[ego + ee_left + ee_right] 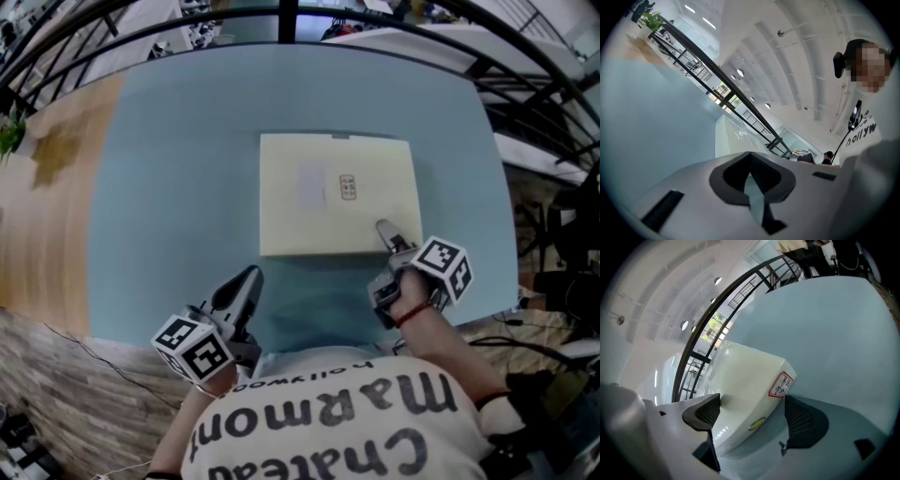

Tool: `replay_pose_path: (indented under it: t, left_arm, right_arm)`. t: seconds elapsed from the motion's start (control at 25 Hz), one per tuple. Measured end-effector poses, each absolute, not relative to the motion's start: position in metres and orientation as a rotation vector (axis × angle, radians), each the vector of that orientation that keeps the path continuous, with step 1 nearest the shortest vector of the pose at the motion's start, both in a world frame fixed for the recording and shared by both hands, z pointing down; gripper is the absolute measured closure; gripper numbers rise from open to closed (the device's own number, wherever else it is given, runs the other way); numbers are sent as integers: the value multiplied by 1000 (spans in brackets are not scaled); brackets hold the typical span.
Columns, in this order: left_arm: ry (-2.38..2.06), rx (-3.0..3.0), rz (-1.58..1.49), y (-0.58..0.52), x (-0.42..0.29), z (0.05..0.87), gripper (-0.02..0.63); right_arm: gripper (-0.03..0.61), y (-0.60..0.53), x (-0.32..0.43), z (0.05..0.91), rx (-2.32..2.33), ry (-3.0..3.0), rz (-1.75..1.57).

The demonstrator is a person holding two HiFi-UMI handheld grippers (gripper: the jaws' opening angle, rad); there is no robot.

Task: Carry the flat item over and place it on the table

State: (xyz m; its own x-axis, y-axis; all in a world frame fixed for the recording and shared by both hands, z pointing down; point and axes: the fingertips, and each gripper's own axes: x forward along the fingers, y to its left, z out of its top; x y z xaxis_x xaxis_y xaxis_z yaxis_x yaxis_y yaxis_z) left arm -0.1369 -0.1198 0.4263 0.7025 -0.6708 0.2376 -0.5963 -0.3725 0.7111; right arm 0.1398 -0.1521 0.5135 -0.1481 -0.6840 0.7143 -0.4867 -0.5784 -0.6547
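The flat cream-coloured box (337, 192) lies on the light blue table (178, 187), with its whole underside on the surface and its near edge turned toward the person. The right gripper (384, 261) stands at the near right part of this box with its jaws spread wide. In the head view one jaw reaches over the top face of the box, and the other jaw stays outside the near edge, above the bare table. In the right gripper view the box (745, 376) fills the space between the two jaws of the right gripper (752, 416). The left dark pad overlaps the top face and the right dark pad is just beside the box corner, but I cannot tell if either pad really presses on it. A small label with a red frame (782, 384) sits on the top face close to the right pad, and a little yellow-green oval mark (757, 423) is on the side wall of the box, between the jaws. The left gripper (246, 281) is well apart from the box, near the person's body, and its tips point toward the table edge. In its own view the jaws of the left gripper (750, 157) are pressed together at the tips with nothing between them, and beyond them only the table (647, 117) is seen.
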Motion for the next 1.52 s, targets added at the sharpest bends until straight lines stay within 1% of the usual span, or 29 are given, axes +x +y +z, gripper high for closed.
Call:
replay_pose_path:
  t: [0.88,1.52]
  left_arm:
    - [-918,2120,-110,-117,-150,424,612]
    - [-838,2216,-71,-109,-157,407,612]
  right_arm:
    - [160,-139,139,512,-2042,1463,-1728]
    - [161,-114,147,500,-2273,1504,-1526]
